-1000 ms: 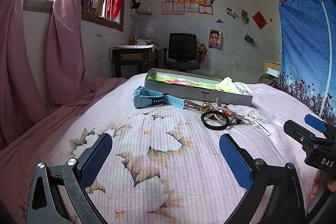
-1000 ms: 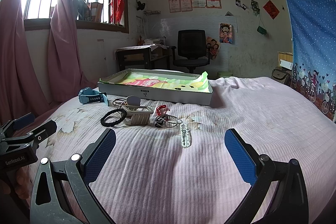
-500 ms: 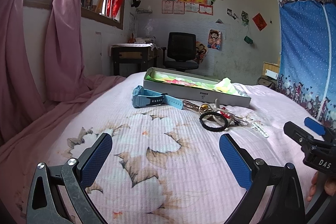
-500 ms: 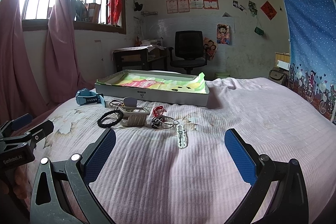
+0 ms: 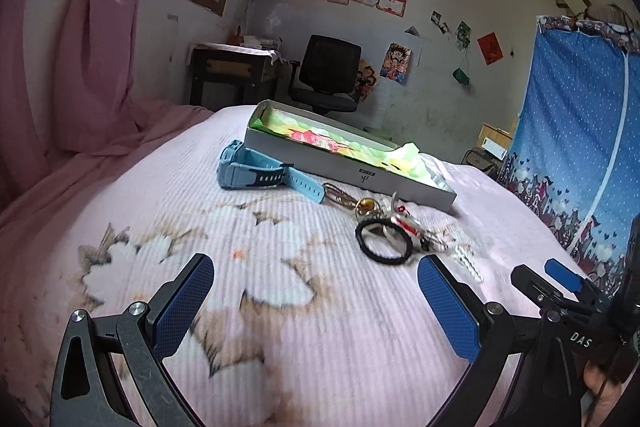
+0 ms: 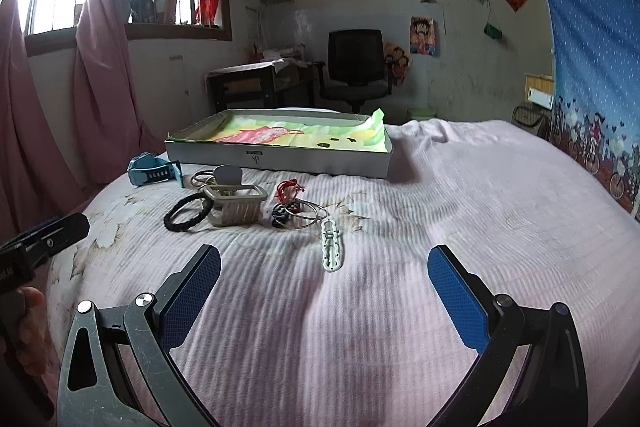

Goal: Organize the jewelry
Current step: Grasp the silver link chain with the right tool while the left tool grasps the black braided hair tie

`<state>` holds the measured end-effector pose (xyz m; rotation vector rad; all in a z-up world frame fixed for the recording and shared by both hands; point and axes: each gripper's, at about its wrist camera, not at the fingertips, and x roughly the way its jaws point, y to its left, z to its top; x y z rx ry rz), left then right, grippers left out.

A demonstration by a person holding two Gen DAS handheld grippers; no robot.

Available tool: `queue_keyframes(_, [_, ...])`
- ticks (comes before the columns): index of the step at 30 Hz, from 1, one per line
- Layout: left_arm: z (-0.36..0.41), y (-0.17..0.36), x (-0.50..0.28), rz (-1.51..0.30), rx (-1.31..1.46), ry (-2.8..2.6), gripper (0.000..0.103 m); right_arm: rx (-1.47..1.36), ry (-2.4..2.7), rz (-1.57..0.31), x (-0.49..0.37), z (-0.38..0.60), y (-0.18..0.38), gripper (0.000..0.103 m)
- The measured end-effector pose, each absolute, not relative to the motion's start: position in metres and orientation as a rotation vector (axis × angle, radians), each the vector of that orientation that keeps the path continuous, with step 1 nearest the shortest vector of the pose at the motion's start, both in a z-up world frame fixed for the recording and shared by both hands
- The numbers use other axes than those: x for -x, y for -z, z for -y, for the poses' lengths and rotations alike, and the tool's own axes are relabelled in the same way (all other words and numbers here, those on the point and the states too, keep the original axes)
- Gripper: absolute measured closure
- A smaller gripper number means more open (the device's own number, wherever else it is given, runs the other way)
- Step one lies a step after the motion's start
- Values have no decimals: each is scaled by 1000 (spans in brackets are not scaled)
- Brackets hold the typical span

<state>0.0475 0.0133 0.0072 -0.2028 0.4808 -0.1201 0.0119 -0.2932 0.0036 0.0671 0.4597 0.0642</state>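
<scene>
On a pink bedspread lies a cluster of jewelry: a blue watch, a black braided bracelet, a beige hair claw, thin bangles, a red cord and a white clip. Behind them stands a flat white box lined with colourful paper. My left gripper hovers open, short of the bracelet. My right gripper is open too, just short of the white clip. Neither holds anything.
The right gripper's body shows at the left wrist view's right edge; the left one shows at the right wrist view's left edge. Beyond the bed are a desk, an office chair, pink curtains and a blue hanging.
Both grippers have moved a little forward toward the jewelry; the left wrist view has tilted. Nothing on the bed has shifted, and both stay open.
</scene>
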Motion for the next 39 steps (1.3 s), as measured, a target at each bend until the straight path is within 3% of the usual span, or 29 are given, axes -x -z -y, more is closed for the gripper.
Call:
queue_keyframes(8, [-4,-12,-83,-557,166,173,2,-103,-69,-495,-36,305,-12,1])
queue_keyframes(10, [1,-12,-89,-577,158,193,11,-110,-81,-510,-45,308,-12,1])
queue_keyframes(12, [8,-11,-101,-617,143,227,31,-101,-90,-525,-53,307,-10,1])
queue_keyframes(15, [16,-6,-111,-649,128,267,46,-64,-109,-536,-62,303,-8,3])
queue_keyframes(20, [24,1,-124,-704,137,322,63,-70,-139,-597,-79,299,0,33])
queue_keyframes(23, [27,6,-128,-729,136,329,69,-105,-159,-638,-86,301,8,44])
queue_keyframes(32, [23,14,-138,-781,163,329,82,-105,-187,-712,-99,289,24,68])
queue_keyframes(39, [26,19,-145,-801,153,328,96,-109,-182,-756,-105,288,31,72])
